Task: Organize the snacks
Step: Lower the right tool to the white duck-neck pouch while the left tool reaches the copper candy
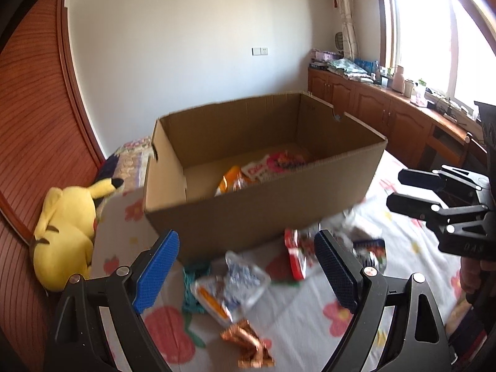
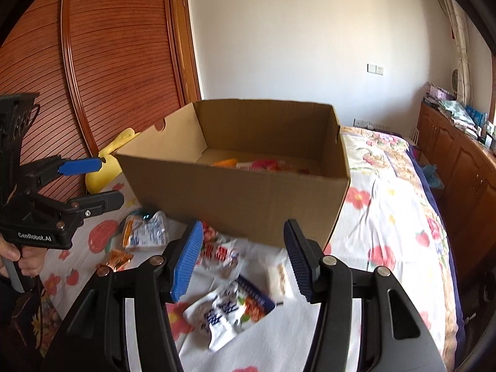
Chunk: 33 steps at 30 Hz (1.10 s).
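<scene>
Lying against the ribbed red-brown wooden wall at the far left, a yellow plush toy with black-tipped ears (image 1: 66,232) is seen beside the bed. The bed is covered by a white sheet printed with red flowers (image 1: 310,319), and on this sheet an open brown cardboard box (image 1: 248,217) is placed. Inside the box some snack packets (image 1: 263,167), orange, white and pink, are already found on the bottom.

In front of the box, more snacks are scattered on the sheet. In the left wrist view, a crumpled transparent packet with blue and orange print (image 1: 235,282) is seen between the fingers of the left gripper (image 1: 248,272), and a shiny copper-coloured wrapper (image 1: 248,344) lies nearer to the camera. The jaws of the left gripper are spread wide and nothing is held between them. To the right of it, a red and white packet (image 1: 294,254) lies close to the front wall of the box.

In the right wrist view, a white packet with blue characters and an orange picture (image 2: 226,313) is seen on the sheet under the right gripper (image 2: 245,263), and a small pale wrapped bar (image 2: 279,276) lies just beside it. The jaws of the right gripper are also wide apart, with nothing gripped.

At the far right, a row of brown wooden cabinets (image 1: 372,99) stands under the window.
</scene>
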Tool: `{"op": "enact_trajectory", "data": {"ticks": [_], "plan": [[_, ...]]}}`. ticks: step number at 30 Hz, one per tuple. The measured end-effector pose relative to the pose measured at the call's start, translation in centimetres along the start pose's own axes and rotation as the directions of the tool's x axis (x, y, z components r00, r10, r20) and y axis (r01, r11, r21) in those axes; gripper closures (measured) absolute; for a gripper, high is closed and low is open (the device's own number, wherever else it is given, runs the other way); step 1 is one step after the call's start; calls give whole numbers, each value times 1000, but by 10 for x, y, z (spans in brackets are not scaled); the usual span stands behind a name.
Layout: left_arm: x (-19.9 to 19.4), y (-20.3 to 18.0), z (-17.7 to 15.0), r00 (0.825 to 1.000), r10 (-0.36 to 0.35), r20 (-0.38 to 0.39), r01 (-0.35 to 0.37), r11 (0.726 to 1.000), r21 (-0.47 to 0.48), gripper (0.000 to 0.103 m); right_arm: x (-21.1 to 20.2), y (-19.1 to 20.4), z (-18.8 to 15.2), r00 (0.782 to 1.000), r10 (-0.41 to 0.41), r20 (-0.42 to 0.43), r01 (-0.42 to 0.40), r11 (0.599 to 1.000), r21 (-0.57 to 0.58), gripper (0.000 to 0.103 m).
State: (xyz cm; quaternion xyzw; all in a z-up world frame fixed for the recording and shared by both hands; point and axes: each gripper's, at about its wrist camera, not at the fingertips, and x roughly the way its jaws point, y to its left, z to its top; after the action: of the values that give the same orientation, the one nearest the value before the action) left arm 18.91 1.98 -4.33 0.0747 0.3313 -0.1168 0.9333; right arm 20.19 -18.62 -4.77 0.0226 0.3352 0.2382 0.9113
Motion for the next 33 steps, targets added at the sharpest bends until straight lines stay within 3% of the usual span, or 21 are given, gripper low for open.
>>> {"op": "enact_trajectory", "data": {"ticks": [23,33], "plan": [[15,1,-60,990,9,-139,-18,998,-64,13,22,6,-61,990,-4,-143,12,998,57,47],[21,8,-76,989,4,-151,-21,993,-114,26,35,5,-71,983,1,-181,14,997,80,47]]}}
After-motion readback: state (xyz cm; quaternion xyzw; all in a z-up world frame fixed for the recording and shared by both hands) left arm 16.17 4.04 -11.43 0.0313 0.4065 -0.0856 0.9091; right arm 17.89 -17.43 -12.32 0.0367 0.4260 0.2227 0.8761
